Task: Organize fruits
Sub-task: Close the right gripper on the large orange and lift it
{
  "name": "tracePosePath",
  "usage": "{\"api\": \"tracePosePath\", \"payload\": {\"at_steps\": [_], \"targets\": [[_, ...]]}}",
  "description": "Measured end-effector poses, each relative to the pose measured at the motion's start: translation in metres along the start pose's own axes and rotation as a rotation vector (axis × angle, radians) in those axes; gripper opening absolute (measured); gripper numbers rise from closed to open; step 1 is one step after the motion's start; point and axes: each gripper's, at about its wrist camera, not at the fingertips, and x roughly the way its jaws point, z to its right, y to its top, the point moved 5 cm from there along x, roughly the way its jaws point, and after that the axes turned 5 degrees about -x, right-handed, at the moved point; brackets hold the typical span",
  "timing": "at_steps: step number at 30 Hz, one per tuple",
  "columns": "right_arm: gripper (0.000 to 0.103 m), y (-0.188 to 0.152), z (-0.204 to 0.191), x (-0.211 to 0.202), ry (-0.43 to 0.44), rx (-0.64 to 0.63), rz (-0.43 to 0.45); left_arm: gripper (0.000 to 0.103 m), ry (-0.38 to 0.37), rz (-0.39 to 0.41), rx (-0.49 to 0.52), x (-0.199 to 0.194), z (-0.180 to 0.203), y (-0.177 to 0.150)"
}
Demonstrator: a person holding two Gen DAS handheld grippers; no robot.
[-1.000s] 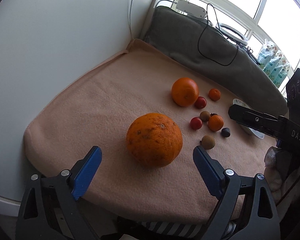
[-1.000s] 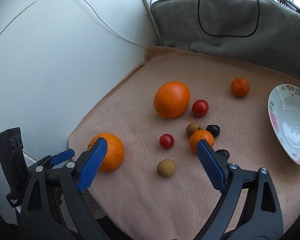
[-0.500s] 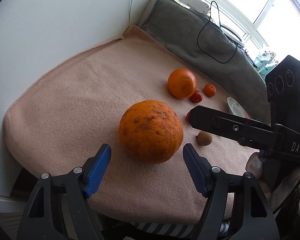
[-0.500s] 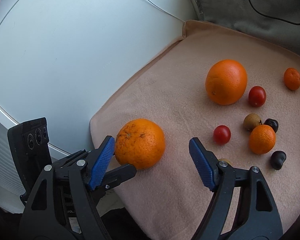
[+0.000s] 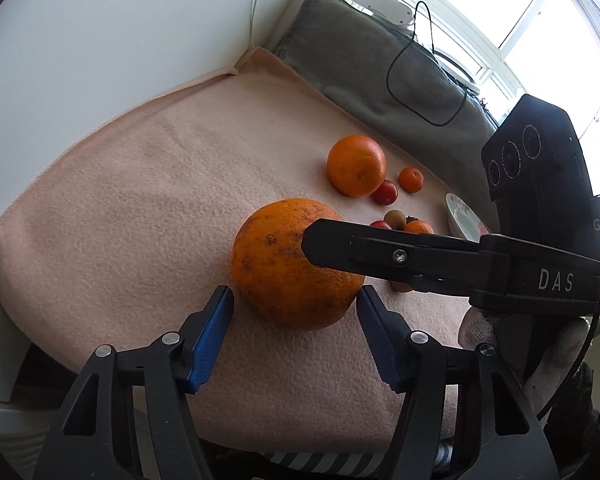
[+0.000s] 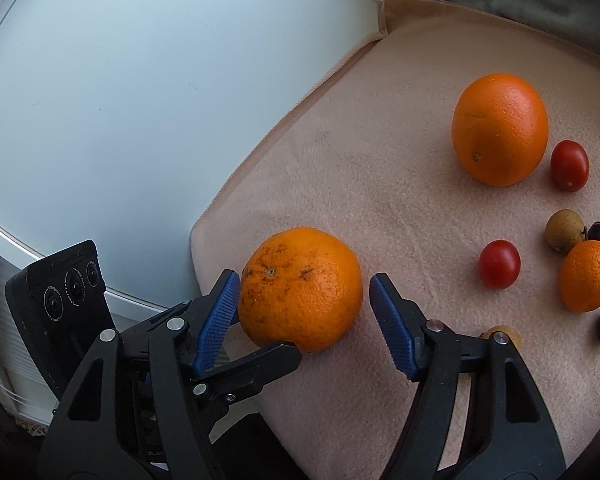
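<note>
Home living space, peach fleece blanket (image 5: pixel 148 200) over a surface, grey cushion (image 5: pixel 364 64) at one o'clock, bright window (image 5: pixel 540 12) behind it, floral dish (image 5: pixel 462 220) at three o'clock

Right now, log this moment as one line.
left gripper: jaws just closing, orange between, ungripped | right gripper: jaws just closing, same orange between, ungripped

white wall (image 5: pixel 120 32) running along the left ahead of the tongs, grey cushion (image 5: pixel 364 68) lying beyond, window (image 5: pixel 512 12) glowing far right, daylight pouring in
</note>
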Motion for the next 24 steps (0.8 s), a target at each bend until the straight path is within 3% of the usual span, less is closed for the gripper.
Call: {"api": "tracePosePath", "payload": {"at_steps": [14,24], "targets": [[0.069,0.003,0.000,0.005,0.015,0.005,-0.002,0.061,0.005,0.000,0.029,0.004,0.002,0.000],[0.069,0.000,0.001,-0.021,-0.008,0.003,0.042,0.061,0.000,-0.004,0.070,0.006,0.017,0.003]]}}
